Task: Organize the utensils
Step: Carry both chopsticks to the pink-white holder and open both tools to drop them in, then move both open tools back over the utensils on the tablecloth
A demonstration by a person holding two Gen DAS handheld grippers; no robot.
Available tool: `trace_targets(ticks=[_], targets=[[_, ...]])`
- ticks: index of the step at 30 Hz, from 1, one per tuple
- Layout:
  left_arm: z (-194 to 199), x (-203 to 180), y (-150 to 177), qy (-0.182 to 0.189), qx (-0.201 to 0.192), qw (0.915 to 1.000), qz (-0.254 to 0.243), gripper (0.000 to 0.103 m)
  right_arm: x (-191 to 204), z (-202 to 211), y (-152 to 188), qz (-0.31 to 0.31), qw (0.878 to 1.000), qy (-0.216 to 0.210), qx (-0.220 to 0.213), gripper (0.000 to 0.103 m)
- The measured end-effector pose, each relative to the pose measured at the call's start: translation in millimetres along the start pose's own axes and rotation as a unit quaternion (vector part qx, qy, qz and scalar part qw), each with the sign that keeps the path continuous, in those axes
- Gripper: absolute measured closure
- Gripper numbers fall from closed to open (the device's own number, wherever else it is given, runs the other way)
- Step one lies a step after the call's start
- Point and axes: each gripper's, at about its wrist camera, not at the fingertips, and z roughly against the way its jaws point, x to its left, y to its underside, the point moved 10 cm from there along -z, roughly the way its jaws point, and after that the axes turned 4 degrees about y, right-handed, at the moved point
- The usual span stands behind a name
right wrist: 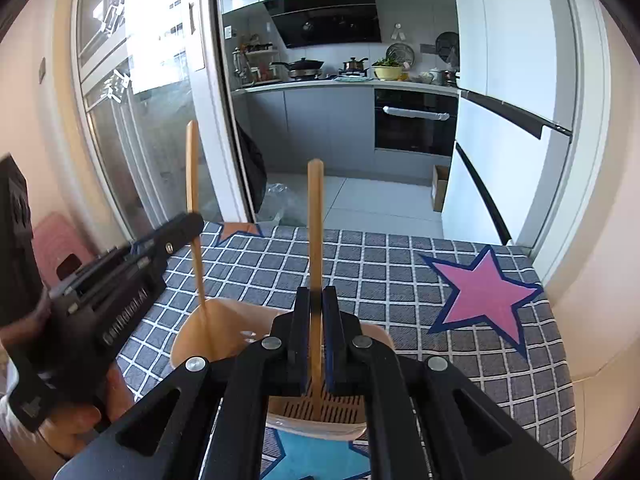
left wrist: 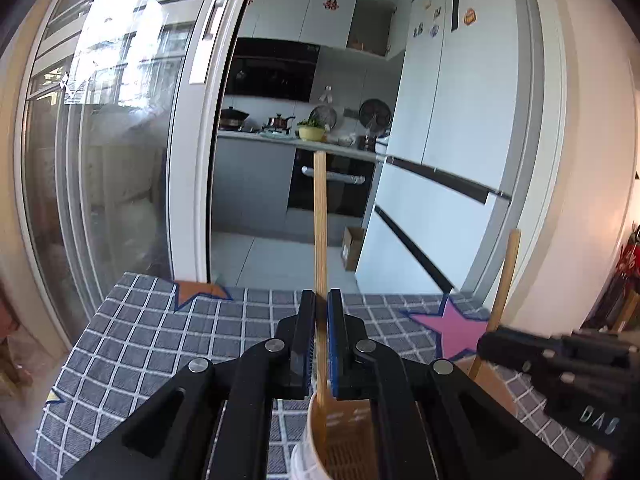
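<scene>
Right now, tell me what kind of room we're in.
Probably a home dining spot beside a kitchen: white fridge with magnets, black built-in oven, grey checked tablecloth with stars.

Left gripper (left wrist: 320,308): jaws nearly together, pads clamped on a thin wooden stick (left wrist: 320,216) standing upright between them, body pitched slightly down. Right gripper (right wrist: 316,304): same state, jaws pinched on its own wooden stick (right wrist: 315,232), pitched down more steeply. The two grippers sit side by side, close, left one angled in toward the right. A hand (right wrist: 76,420) wraps the left gripper's handle
</scene>
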Motion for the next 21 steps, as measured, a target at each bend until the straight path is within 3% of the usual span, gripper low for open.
trace_targets(ticks=[6, 7, 8, 9, 10, 11, 16, 21], targets=[[5, 2, 7, -0.006, 0.027, 0.9996, -0.005, 0.066, -2, -7, 1, -0.022, 0.999, -0.009, 0.027, 0.093], [6, 2, 7, -0.009, 0.029, 0.9995, -0.012, 0.066, -3, -10, 3, -0.028, 0.999, -0.011, 0.037, 0.080], [8, 2, 7, -0.015, 0.029, 0.9993, -0.019, 0.059, -5, -12, 4, -0.035, 0.998, -0.011, 0.041, 0.060], [9, 1, 7, -0.021, 0.030, 0.9990, -0.026, 0.027, -8, -11, 4, -0.044, 0.998, -0.012, 0.039, 0.051], [11, 2, 6, -0.027, 0.030, 0.9987, -0.031, 0.007, -11, -10, 4, -0.050, 0.998, -0.013, 0.036, 0.046], [14, 3, 5, -0.034, 0.024, 0.9986, -0.033, 0.000, -14, -8, 3, -0.059, 0.998, -0.014, 0.034, 0.046], [24, 7, 3, -0.039, 0.027, 0.9984, -0.030, 0.000, -26, 7, 4, -0.089, 0.995, -0.015, 0.033, 0.044], [52, 9, -1, -0.024, 0.018, 0.9994, -0.016, 0.000, -39, 35, 22, -0.113, 0.993, -0.010, 0.036, 0.021]])
